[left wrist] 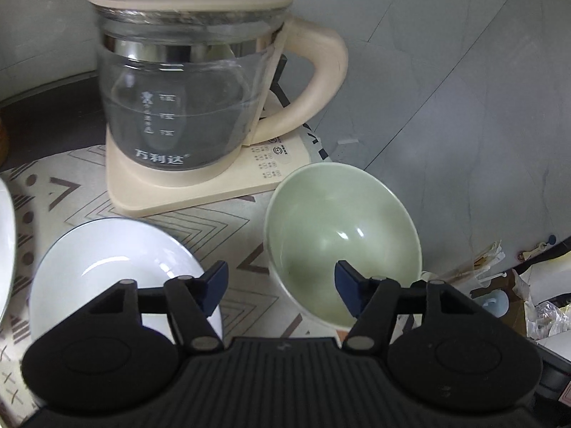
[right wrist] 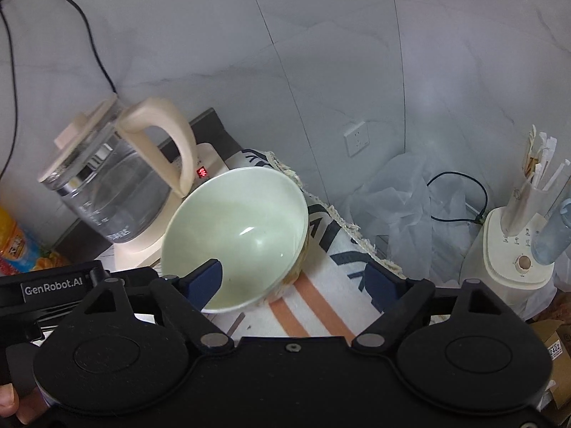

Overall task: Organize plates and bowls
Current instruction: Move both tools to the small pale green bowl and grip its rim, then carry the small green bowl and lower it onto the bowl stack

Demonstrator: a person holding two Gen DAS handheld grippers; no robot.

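With both your left gripper (left wrist: 282,278) and right gripper (right wrist: 296,278) spread wide and empty, the tilted green bowl (left wrist: 339,242), overlapped by your left gripper's right finger and your right gripper's left finger, could tip against the glass kettle (left wrist: 189,107) just beyond if nudged.

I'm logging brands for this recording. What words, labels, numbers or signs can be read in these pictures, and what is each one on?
"方利达" in white on the glass kettle.
"GenRobot.AI" on the left gripper body, seen from the right wrist.
"2402" on a sticker on the cardboard box.
Red lit display on the kettle base: too blurred to read.
Level marks on the kettle glass and the base's button labels: too small to read.
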